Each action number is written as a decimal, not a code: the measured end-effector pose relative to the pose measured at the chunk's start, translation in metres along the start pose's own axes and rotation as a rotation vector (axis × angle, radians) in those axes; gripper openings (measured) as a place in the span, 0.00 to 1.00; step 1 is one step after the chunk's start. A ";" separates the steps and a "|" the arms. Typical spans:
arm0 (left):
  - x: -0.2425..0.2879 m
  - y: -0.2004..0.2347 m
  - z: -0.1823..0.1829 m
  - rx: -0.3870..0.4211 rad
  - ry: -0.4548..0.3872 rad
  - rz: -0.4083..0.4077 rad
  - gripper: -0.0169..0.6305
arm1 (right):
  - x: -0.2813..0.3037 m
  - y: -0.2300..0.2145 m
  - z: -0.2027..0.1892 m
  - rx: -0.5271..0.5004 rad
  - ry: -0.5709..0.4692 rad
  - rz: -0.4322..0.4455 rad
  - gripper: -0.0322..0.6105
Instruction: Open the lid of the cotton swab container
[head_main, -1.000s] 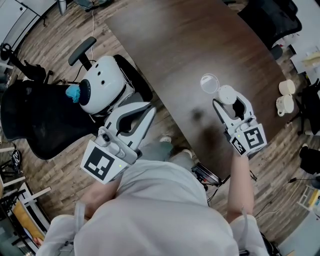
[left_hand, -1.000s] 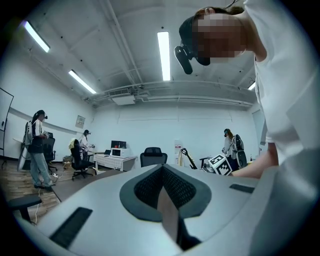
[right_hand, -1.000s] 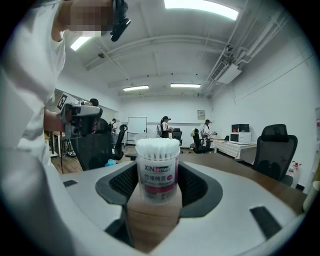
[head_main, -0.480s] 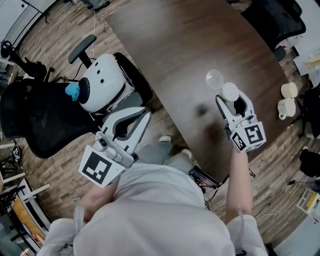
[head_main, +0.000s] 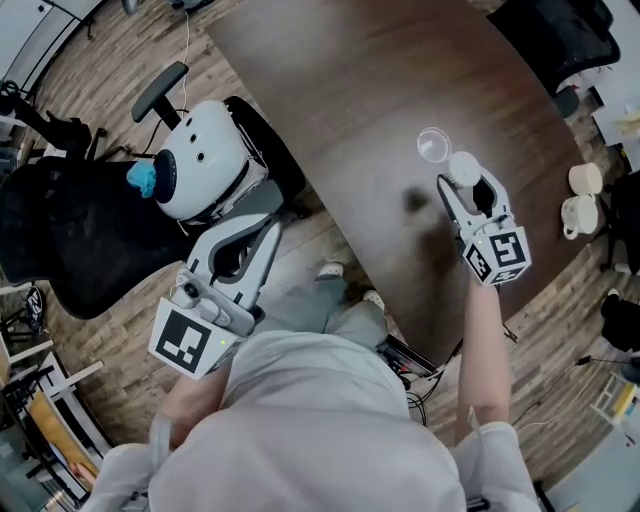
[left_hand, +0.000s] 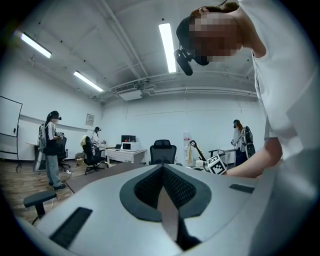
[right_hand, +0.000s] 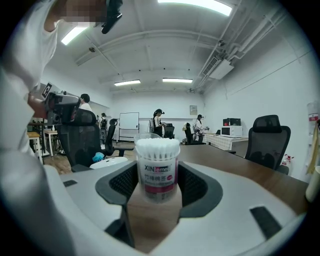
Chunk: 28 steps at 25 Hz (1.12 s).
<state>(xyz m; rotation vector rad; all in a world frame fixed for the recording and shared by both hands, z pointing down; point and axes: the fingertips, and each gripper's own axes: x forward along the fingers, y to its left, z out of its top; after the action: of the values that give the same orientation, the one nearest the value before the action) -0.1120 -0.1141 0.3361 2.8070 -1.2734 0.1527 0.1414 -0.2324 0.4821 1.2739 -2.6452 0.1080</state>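
Observation:
The cotton swab container (head_main: 463, 168) (right_hand: 157, 150) stands with no lid on it, and the white swab heads show at its top. It sits between the jaws of my right gripper (head_main: 466, 190) (right_hand: 157, 172), whose pads close against its sides just above the dark wooden table (head_main: 380, 80). A clear round lid (head_main: 433, 145) lies flat on the table just beyond the container. My left gripper (head_main: 266, 226) (left_hand: 163, 170) is shut and empty. It hangs off the table's near edge, over the floor.
A white rounded machine (head_main: 205, 165) with a blue patch stands by the table's left edge, in front of my left gripper. A black office chair (head_main: 70, 230) is further left. Two pale cups (head_main: 580, 195) sit past the table's right edge. Several people and desks show far off.
My right gripper has shifted a little up the picture and lower, with the container between its jaws. My left gripper has drifted down and left. The lid lies where it was.

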 end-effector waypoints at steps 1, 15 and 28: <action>0.001 0.000 0.000 0.001 -0.003 0.000 0.05 | 0.001 -0.003 -0.003 0.002 0.002 -0.003 0.44; 0.014 0.001 -0.016 -0.009 0.046 -0.011 0.05 | 0.032 -0.042 -0.049 0.115 0.030 -0.083 0.44; 0.032 -0.005 -0.021 -0.008 0.065 -0.060 0.05 | 0.057 -0.060 -0.091 0.150 0.119 -0.153 0.44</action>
<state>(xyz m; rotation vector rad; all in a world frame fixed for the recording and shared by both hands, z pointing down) -0.0890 -0.1328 0.3602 2.8057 -1.1719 0.2335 0.1673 -0.2997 0.5820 1.4631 -2.4694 0.3527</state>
